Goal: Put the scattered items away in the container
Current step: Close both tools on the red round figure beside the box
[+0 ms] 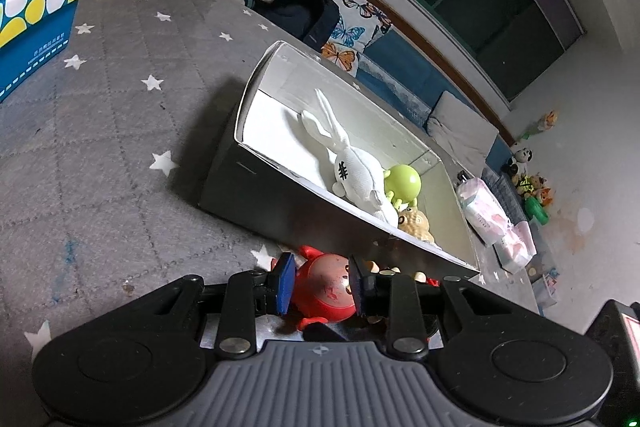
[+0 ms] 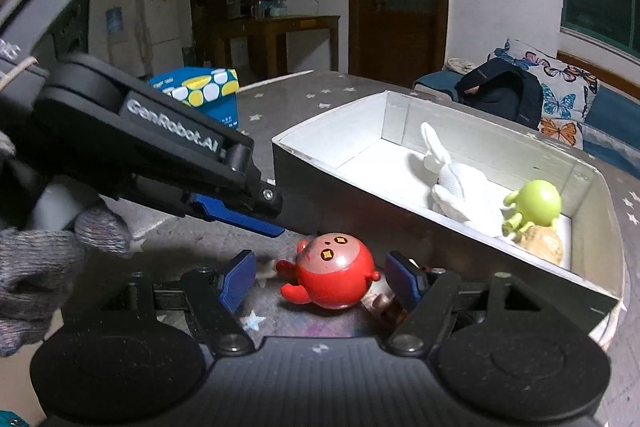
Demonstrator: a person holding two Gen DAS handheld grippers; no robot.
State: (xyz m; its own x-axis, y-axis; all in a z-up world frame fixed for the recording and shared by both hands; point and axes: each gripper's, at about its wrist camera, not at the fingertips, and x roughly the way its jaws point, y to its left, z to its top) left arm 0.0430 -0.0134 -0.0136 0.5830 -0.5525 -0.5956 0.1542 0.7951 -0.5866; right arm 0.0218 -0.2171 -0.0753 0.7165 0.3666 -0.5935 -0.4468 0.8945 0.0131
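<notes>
The right wrist view is showing the red toy's [image 2: 334,273] painted face, lying on the grey starred cloth [image 1: 100,107] just outside the box [image 1: 256,171]; the left view is catching only its glossy back. The right gripper [image 2: 322,277] is straddling it, blue pads apart and not touching. The left gripper [image 1: 320,281] is angling downward in a knit-gloved hand [image 2: 36,259], jaws narrowly apart around the toy, contact unclear. Inside the box are lying a white cloth rabbit [image 1: 352,167], a green ball figure [image 1: 402,181] and a tan toy [image 1: 414,223].
</notes>
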